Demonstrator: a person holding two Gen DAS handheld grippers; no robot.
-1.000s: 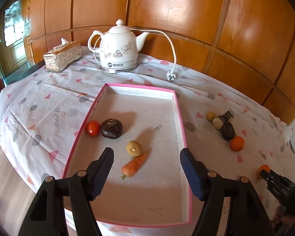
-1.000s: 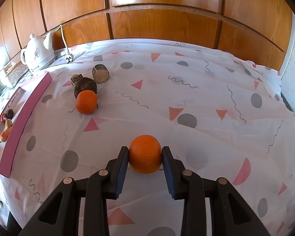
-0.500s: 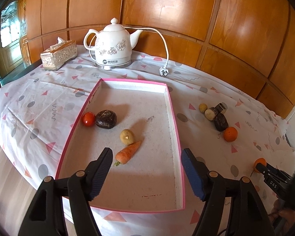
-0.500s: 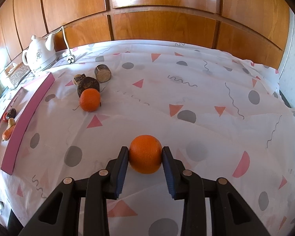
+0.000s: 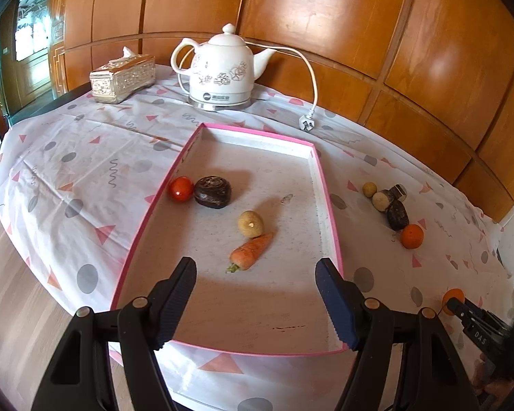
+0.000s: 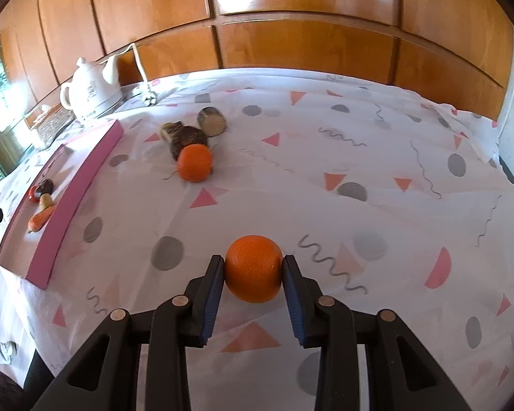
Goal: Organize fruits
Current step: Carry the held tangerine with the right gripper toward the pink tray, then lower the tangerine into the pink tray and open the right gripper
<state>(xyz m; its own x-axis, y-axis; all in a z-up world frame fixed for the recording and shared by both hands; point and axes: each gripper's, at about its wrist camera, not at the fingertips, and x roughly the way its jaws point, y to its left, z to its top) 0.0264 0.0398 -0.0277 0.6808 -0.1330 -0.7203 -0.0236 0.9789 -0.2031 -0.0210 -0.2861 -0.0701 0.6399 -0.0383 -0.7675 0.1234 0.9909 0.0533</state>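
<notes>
desk point(image 5: 85, 157): one, under a patterned cloth
tray point(image 5: 325, 185): one, pink-rimmed, holding four pieces
kettle point(image 5: 222, 68): one, behind the tray
oranges: two; right gripper point(image 6: 253, 274) fingers pinch one orange point(image 6: 253, 269), clear of the tray
left gripper point(image 5: 257, 294): fingers spread, empty

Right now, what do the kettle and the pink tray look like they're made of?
Kettle: likely glazed ceramic, since it is glossy white with a grey floral print, on a shiny metal-looking base. Pink tray: probably cardboard or foam board, given its thin matte pink walls and dull speckled white floor.
</notes>
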